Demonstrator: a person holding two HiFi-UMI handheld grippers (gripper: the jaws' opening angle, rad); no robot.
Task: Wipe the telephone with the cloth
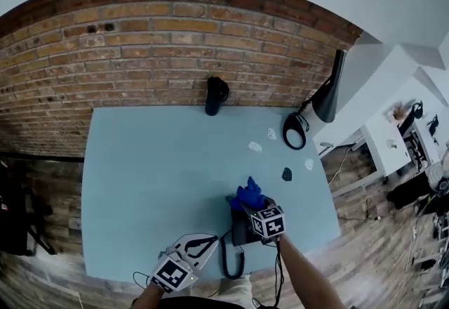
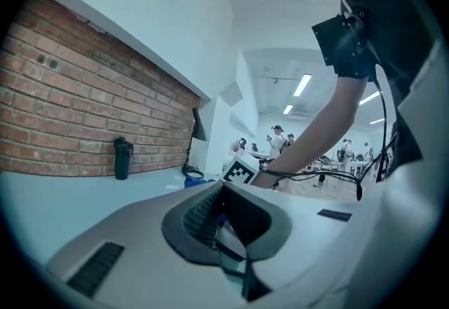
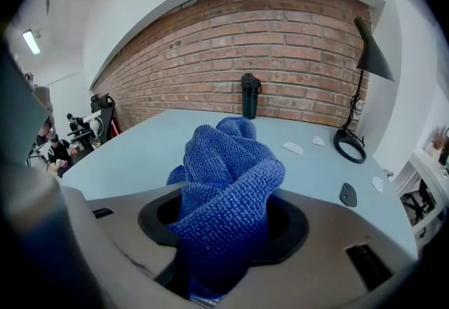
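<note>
The black telephone (image 1: pixel 242 232) sits near the front edge of the pale blue table (image 1: pixel 154 174), with its coiled cord (image 1: pixel 230 264) looping toward me. My right gripper (image 1: pixel 251 206) is over the telephone's far end, shut on a bunched blue cloth (image 1: pixel 249 194). In the right gripper view the cloth (image 3: pixel 228 167) bulges up out of the closed jaws of the right gripper (image 3: pixel 223 234). My left gripper (image 1: pixel 210 239) hovers just left of the telephone, near the cord. Its jaws meet at the tips, and I see nothing gripped in the left gripper (image 2: pixel 235 230).
A black bottle (image 1: pixel 216 95) stands at the table's back edge against the brick wall. A black desk lamp (image 1: pixel 327 90) with a ring base (image 1: pixel 295 130) is at the back right. White scraps (image 1: pixel 255 147) and a small dark piece (image 1: pixel 286 174) lie right of centre.
</note>
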